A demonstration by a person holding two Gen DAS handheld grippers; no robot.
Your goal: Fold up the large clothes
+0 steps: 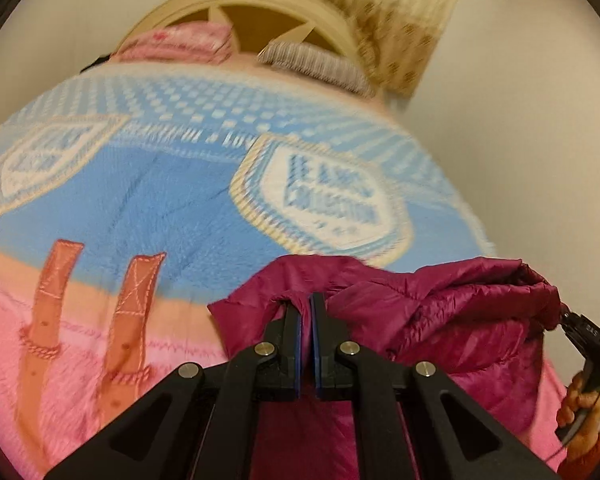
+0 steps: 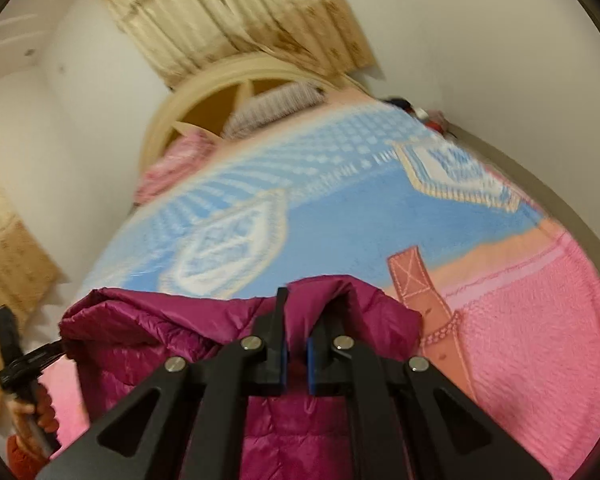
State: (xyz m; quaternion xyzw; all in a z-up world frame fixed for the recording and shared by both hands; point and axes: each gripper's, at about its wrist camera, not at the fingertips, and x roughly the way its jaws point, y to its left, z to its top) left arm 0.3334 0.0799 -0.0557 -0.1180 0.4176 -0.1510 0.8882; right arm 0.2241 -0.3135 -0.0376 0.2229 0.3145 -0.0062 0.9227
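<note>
In the left wrist view the magenta jacket (image 1: 440,320) hung bunched across the lower centre and lower right of the frame, its long axis running sideways from the left gripper (image 1: 306,312) at centre to the right gripper (image 1: 580,332) at the right edge, over the blue-and-pink blanket (image 1: 160,208). The left gripper's jaws were almost together, clamped on a fold of the jacket's top edge. In the right wrist view the jacket (image 2: 160,332) stretched from lower left to lower centre, where the right gripper (image 2: 296,320), jaws slightly apart, pinched the fabric.
</note>
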